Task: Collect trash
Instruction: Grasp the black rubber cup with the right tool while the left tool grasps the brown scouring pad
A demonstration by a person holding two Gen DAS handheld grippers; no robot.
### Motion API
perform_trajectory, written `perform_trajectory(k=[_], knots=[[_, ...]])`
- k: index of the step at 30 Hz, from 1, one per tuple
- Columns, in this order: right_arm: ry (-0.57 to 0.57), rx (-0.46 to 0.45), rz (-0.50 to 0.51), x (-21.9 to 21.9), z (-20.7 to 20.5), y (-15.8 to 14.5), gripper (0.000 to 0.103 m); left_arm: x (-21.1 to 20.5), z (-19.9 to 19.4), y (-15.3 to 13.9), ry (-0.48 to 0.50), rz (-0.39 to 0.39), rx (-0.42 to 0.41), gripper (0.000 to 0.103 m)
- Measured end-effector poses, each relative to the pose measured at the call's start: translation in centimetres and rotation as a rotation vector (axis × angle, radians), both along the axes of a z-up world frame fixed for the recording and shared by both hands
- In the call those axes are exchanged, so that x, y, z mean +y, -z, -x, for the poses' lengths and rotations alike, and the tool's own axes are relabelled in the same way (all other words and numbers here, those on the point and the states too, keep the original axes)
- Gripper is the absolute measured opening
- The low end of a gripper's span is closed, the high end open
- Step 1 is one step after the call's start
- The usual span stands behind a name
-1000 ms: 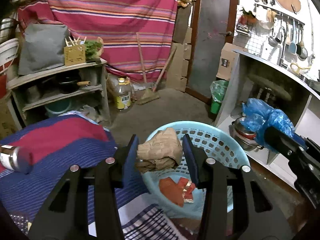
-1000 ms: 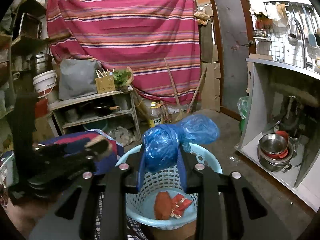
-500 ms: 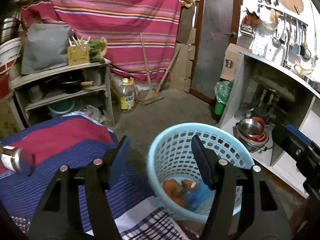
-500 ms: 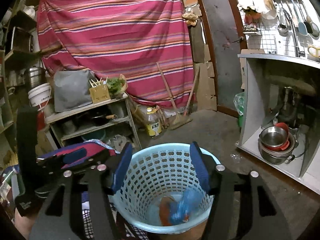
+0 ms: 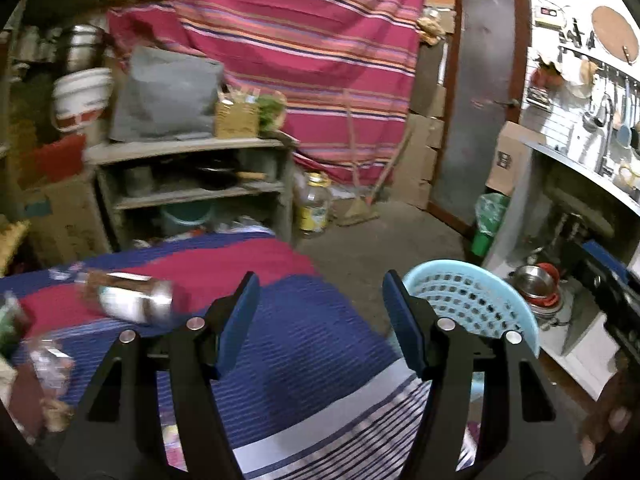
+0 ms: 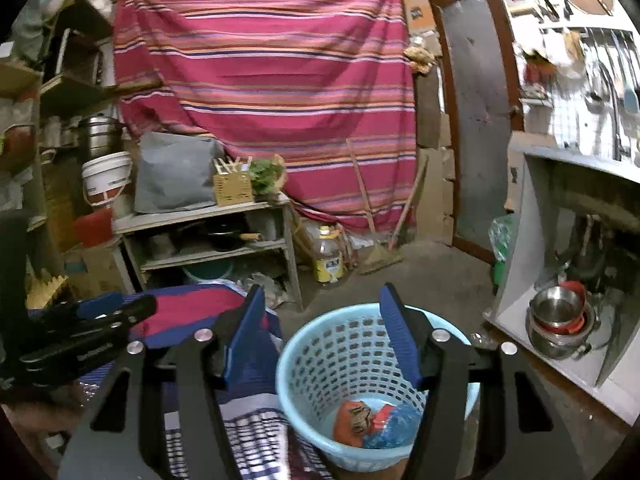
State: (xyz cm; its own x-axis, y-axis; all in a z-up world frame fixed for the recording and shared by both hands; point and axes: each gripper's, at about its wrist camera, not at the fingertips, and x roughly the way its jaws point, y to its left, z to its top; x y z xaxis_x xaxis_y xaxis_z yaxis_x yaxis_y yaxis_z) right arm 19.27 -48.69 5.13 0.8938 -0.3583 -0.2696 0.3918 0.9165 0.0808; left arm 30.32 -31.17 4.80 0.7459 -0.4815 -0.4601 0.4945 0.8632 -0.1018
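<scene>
1. Blue plastic and a crumpled brown wad, held between the pads a second ago, are now seen lying in the light-blue basket (image 6: 360, 380) beside the orange-red scraps: the trash (image 6: 372, 420) rests on the basket's bottom.
2. Both pieces are therefore judged delivered; this round of collecting is done, and more rubbish is left to be fetched.
3. The left hand-held gripper (image 5: 316, 320) has been swung away from the basket and is now aimed over the striped bed cover (image 5: 304, 340). Its jaws are released and stand well apart, with nothing between them.
4. The right hand-held gripper (image 6: 320, 336) hangs above the basket, jaws likewise spread and empty, touching nothing.
5. A shiny can (image 5: 132, 300) and blurred wrappers (image 5: 48, 360) are seen lying on the cover to the left; these are judged the likely next pickups.
</scene>
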Motion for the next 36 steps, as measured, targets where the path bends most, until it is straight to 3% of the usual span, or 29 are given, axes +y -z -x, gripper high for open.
perform_trajectory(k=[6,9,13,16,18,22,24,28,31,36], knots=[[-0.108,-0.012,0.0,6.1,-1.3,-1.0,0.062,11.0,3.0,-2.7,-0.156,-0.032,-0.048,0.063],[-0.243,0.002,0.001,11.6,-2.8,-0.8,0.066,17.6,4.8,-3.2,-0.263,-0.045,-0.064,0.065],[-0.43,0.048,0.046,19.2,-4.1,0.3,0.066,26.5,6.4,-2.0,-0.413,-0.042,-0.037,0.071],[-0.483,0.092,0.075,22.8,-4.3,1.5,0.069,30.6,7.2,0.8,-0.496,-0.042,-0.024,0.074],[-0.527,0.124,0.064,24.3,-4.7,2.1,0.069,32.4,6.5,2.6,-0.509,-0.07,0.073,0.073],[-0.578,0.179,0.088,26.6,-5.8,3.4,0.07,34.0,6.0,2.4,-0.499,-0.05,0.062,0.074],[-0.612,0.222,0.059,27.3,-6.7,4.4,0.077,34.2,6.0,2.5,-0.511,-0.059,0.064,0.074],[-0.632,0.324,0.072,29.0,-8.0,6.9,0.079,34.7,5.3,2.8,-0.512,-0.006,0.116,0.076],[-0.688,0.419,0.029,29.7,-9.1,8.9,0.079,34.5,5.4,3.4,-0.526,-0.031,0.126,0.076],[-0.738,0.494,0.019,30.9,-10.3,11.1,0.079,34.9,5.3,4.1,-0.543,-0.048,0.149,0.076]])
